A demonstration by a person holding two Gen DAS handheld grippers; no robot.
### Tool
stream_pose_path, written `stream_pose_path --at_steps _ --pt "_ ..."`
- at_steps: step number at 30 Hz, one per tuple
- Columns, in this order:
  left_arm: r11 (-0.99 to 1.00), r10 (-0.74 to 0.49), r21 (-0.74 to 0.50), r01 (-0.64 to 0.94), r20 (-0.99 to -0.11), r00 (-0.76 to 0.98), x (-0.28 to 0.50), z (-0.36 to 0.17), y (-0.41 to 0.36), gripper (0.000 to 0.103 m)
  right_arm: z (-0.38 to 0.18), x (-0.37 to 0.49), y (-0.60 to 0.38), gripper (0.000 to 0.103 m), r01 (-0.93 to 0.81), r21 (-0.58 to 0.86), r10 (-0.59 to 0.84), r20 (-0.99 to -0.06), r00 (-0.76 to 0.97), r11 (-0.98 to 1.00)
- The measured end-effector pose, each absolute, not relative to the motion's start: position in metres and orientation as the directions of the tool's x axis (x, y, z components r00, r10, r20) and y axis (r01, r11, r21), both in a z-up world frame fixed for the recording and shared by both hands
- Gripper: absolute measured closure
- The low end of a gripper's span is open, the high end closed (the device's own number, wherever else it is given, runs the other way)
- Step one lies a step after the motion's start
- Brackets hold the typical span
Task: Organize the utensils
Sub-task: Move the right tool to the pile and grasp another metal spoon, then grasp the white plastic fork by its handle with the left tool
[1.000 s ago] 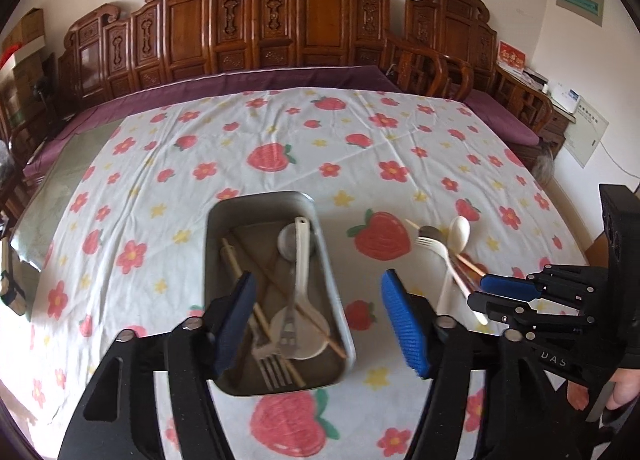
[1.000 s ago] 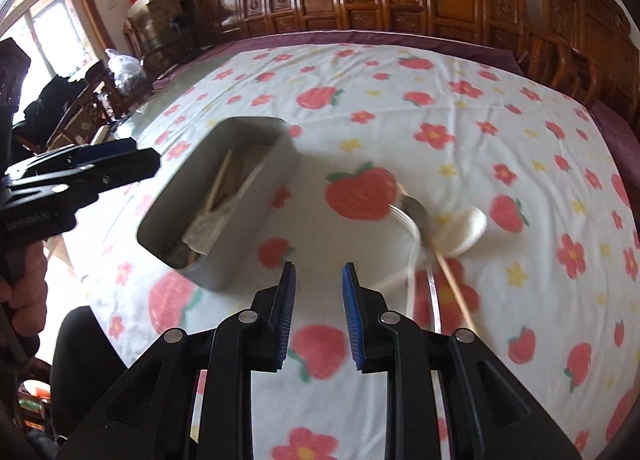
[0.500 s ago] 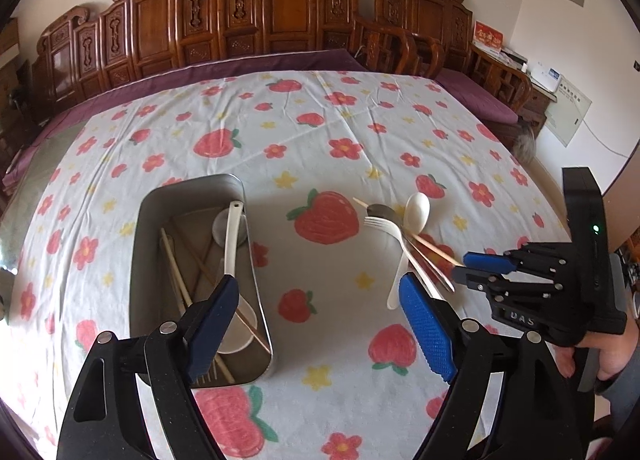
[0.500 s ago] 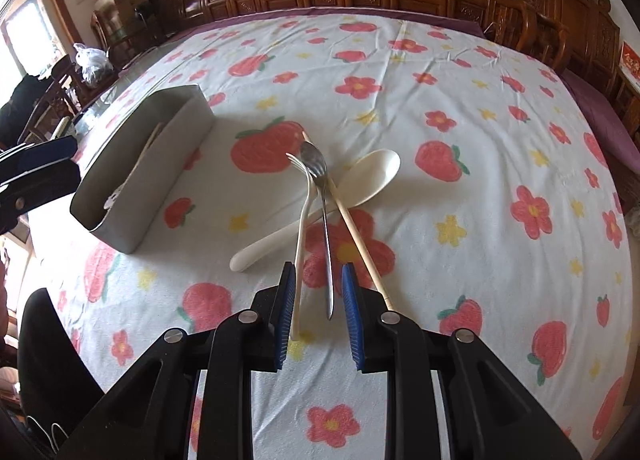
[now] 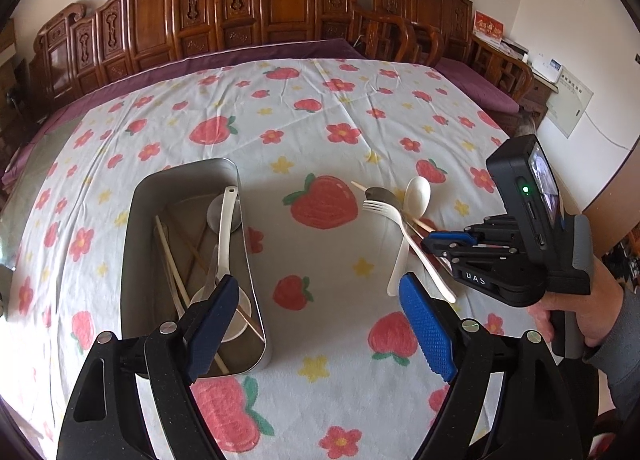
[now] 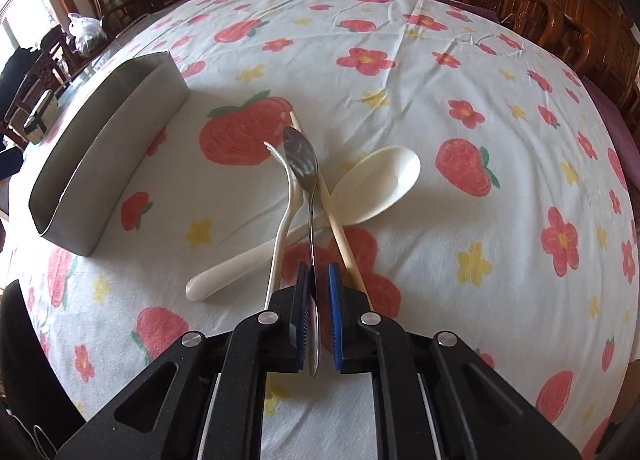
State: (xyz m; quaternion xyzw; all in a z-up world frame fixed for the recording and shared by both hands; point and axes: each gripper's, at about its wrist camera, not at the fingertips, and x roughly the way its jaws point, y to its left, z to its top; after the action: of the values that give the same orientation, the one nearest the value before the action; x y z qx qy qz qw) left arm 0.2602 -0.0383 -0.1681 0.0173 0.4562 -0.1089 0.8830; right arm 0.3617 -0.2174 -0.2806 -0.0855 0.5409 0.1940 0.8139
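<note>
A metal tray (image 5: 188, 180) at the left holds a white spoon (image 5: 226, 228), chopsticks (image 5: 172, 260) and other utensils. My left gripper (image 5: 318, 284) hangs open and empty over the cloth, between the tray and a pile of utensils. The pile consists of a metal spoon (image 6: 302, 156), a white fork (image 6: 286, 196), a large white spoon (image 6: 380, 176) and a wooden chopstick (image 6: 336, 220). My right gripper (image 6: 318, 272) is low over the pile, its jaws closing around the metal spoon's handle. A thin gap still shows beside the right pad. The left wrist view shows the right gripper (image 5: 430, 246) at the pile.
A strawberry-print cloth (image 5: 320, 108) covers the table. Carved wooden chairs (image 5: 280, 0) line the far edge. The tray's wall (image 6: 112, 132) stands left of the pile. A hand (image 5: 580, 312) holds the right gripper at the right.
My right gripper has dropped onto the pile and its jaws have narrowed around the metal spoon's handle. My left gripper shifted right, off the tray, and opened slightly wider.
</note>
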Motion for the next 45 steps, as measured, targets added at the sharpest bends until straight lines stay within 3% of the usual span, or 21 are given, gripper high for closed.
stream_pose_path --at_steps 6,10,14,22,33,39,45 --pt "0.976 -0.172 -0.064 0.21 -0.817 0.55 0.26 -0.172 -0.041 0.024 -0.281 0.367 -0.211 0.093 -0.426 0.036 0.2 -0.916 0.347 0.904" --pt "0.975 -0.168 -0.06 0.212 -0.825 0.539 0.261 -0.178 -0.046 0.024 -0.28 0.365 -0.21 0.101 -0.433 0.023 0.195 -0.913 0.358 0.901" --pt "0.974 -0.166 -0.055 0.22 -0.834 0.526 0.263 -0.184 -0.051 0.024 -0.273 0.356 -0.211 0.101 -0.422 -0.009 0.177 -0.9 0.399 0.907" --pt "0.97 -0.171 -0.056 0.238 -0.851 0.496 0.274 -0.196 -0.071 0.024 -0.24 0.328 -0.237 0.101 -0.378 0.071 0.256 -0.846 0.468 0.923" --pt "0.957 -0.182 -0.051 0.284 -0.872 0.455 0.293 -0.214 -0.116 0.024 -0.235 0.294 -0.282 0.101 -0.32 0.101 0.257 -0.831 0.493 0.942" --pt "0.952 -0.2 -0.074 0.297 -0.885 0.419 0.313 -0.225 -0.136 0.041 -0.24 0.285 -0.296 0.101 -0.301 0.111 0.255 -0.831 0.494 0.947" --pt "0.956 -0.217 -0.112 0.272 -0.894 0.392 0.332 -0.233 -0.143 0.065 -0.248 0.282 -0.301 0.101 -0.299 0.126 0.264 -0.835 0.483 0.946"
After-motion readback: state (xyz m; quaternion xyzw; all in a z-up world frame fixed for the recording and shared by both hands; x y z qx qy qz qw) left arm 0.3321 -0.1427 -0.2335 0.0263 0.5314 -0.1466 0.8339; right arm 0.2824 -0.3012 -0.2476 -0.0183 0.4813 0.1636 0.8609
